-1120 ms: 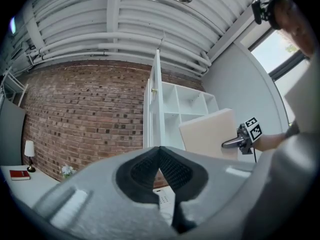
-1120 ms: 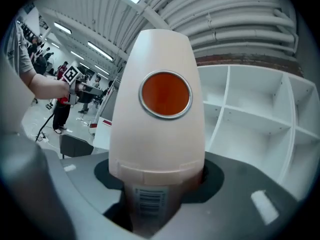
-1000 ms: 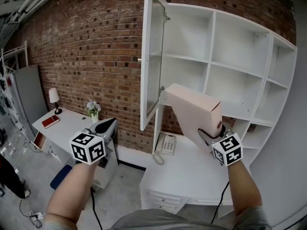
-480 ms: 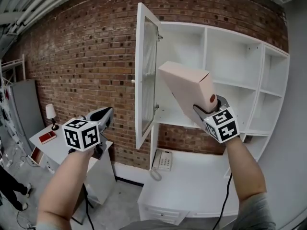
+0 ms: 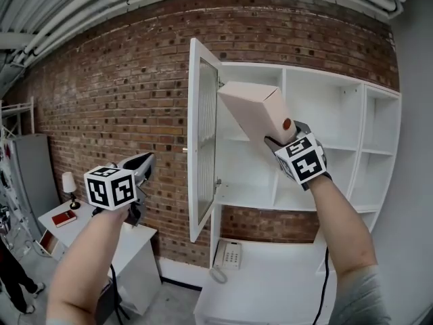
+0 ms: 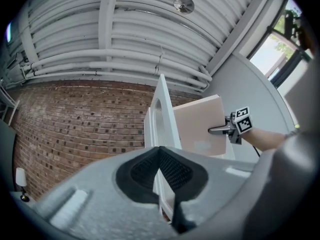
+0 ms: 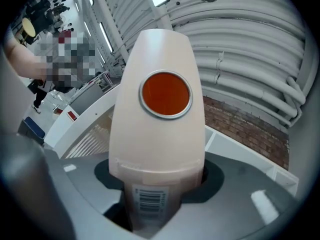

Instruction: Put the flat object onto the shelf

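The flat object is a pale pink box [image 5: 254, 110] with a round red sticker on its narrow end [image 7: 165, 95]. My right gripper [image 5: 287, 139] is shut on that end and holds the box up, tilted, in front of the upper left compartment of the white shelf unit [image 5: 352, 151]. In the right gripper view the box [image 7: 159, 134] fills the space between the jaws [image 7: 157, 186]. My left gripper [image 5: 141, 164] is raised at the left, apart from the shelf, shut and holding nothing. Its own view [image 6: 162, 184] shows the box [image 6: 200, 126] beyond the door.
A glass-paned white door [image 5: 203, 154] stands open to the left of the box. A phone [image 5: 229, 254] lies on the white desk [image 5: 270, 296] under the shelves. A lamp [image 5: 67, 181] and a red book [image 5: 64, 217] sit on a side table at the left, by the brick wall [image 5: 115, 107].
The right gripper has lifted the box from just above the desk up to the top shelves. The left gripper has risen a little and stays shut.
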A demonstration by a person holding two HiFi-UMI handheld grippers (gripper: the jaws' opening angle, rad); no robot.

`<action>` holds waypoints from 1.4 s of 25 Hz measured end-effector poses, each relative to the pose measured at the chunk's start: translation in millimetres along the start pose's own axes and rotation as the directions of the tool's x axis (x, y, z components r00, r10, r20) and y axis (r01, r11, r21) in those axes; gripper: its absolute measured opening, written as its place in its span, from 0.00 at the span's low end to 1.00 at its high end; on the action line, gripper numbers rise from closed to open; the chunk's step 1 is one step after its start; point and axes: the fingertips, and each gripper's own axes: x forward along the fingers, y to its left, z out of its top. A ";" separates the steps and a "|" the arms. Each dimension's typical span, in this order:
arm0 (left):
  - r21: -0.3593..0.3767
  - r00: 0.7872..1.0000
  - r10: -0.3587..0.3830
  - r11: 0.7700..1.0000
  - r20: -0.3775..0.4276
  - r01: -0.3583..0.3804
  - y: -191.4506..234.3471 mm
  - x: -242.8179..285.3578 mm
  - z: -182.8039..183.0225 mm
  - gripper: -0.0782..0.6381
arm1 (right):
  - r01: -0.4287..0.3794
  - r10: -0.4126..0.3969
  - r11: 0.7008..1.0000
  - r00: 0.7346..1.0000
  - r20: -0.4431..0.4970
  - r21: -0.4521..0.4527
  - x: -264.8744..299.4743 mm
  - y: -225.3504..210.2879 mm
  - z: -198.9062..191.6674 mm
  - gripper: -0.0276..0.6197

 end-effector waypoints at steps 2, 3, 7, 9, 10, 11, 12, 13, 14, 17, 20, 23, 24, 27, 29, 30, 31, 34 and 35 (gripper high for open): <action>0.009 1.000 -0.002 1.000 0.006 0.002 2.5 5.9 10.1 0.11 | 0.020 -0.020 1.000 1.000 -0.002 -0.010 9.0 -11.5 10.8 0.47; 0.011 1.000 -0.003 1.000 0.011 0.003 3.5 9.0 15.2 0.11 | 0.031 -0.031 0.999 1.000 -0.003 -0.012 13.7 -17.4 15.3 0.47; 0.011 1.000 -0.006 1.000 0.026 0.006 8.0 21.2 34.0 0.11 | 0.074 -0.075 0.997 0.997 -0.023 -0.027 35.4 -39.1 29.0 0.47; 0.024 1.000 -0.010 1.000 0.023 0.010 9.7 28.3 41.3 0.11 | 0.091 -0.093 0.995 0.995 -0.038 -0.042 47.5 -47.1 34.1 0.47; 0.031 1.000 -0.011 0.999 0.022 0.010 10.9 31.7 44.5 0.11 | 0.097 -0.100 0.994 0.994 -0.047 -0.048 53.5 -49.9 35.6 0.47; 0.036 1.000 -0.009 0.999 0.021 0.008 12.7 34.9 47.4 0.11 | 0.103 -0.106 0.993 0.993 -0.055 -0.054 59.7 -52.3 36.6 0.47; 0.037 1.000 -0.006 0.999 0.021 0.005 15.4 37.7 50.0 0.11 | 0.109 -0.113 0.992 0.992 -0.064 -0.059 66.1 -54.4 37.0 0.47; 0.036 1.000 -0.002 0.999 0.021 0.001 18.8 40.2 52.3 0.11 | 0.116 -0.121 0.991 0.990 -0.074 -0.062 72.8 -56.5 37.1 0.47; 0.034 1.000 0.003 0.999 0.020 -0.004 22.6 42.4 54.1 0.11 | 0.124 -0.129 0.990 0.988 -0.083 -0.065 79.7 -58.5 37.1 0.47; 0.033 1.000 0.019 0.999 0.020 -0.020 33.2 47.3 54.8 0.11 | 0.134 -0.139 0.989 0.985 -0.101 -0.056 98.5 -62.1 35.8 0.47; 0.036 0.999 0.027 0.999 0.019 -0.028 39.0 50.4 52.9 0.11 | 0.138 -0.141 0.990 0.983 -0.121 -0.029 115.0 -65.6 31.4 0.47; 0.041 0.999 0.042 0.998 0.013 -0.043 46.9 52.3 51.1 0.11 | 0.154 -0.155 0.988 0.977 -0.149 -0.018 131.1 -68.1 30.0 0.47; 0.041 0.999 0.047 0.998 0.011 -0.048 50.0 53.2 50.9 0.11 | 0.160 -0.161 0.987 0.974 -0.162 -0.018 136.4 -69.0 30.0 0.47; 0.040 0.998 0.057 0.998 0.007 -0.058 59.0 57.0 49.2 0.11 | 0.172 -0.172 0.985 0.965 -0.196 -0.014 153.0 -70.9 29.1 0.47; 0.039 0.998 0.063 0.997 0.004 -0.063 64.3 59.9 46.9 0.11 | 0.178 -0.180 0.984 0.962 -0.205 -0.027 164.0 -70.5 28.2 0.47; 0.039 0.998 0.064 0.997 0.002 -0.064 66.5 61.3 45.7 0.11 | 0.180 -0.183 0.983 0.960 -0.211 -0.034 169.5 -69.3 27.2 0.47; 0.039 0.998 0.065 0.997 0.000 -0.065 68.3 62.6 44.8 0.11 | 0.180 -0.185 0.983 0.958 -0.218 -0.042 175.0 -67.9 26.1 0.47; 0.038 0.998 0.062 0.997 -0.002 -0.062 70.8 65.2 44.7 0.11 | 0.188 -0.198 0.980 0.952 -0.233 -0.067 191.6 -65.5 22.4 0.47; 0.040 0.998 0.062 0.997 -0.001 -0.062 71.5 65.8 45.6 0.11 | 0.192 -0.203 0.979 0.950 -0.237 -0.068 196.8 -65.6 20.8 0.47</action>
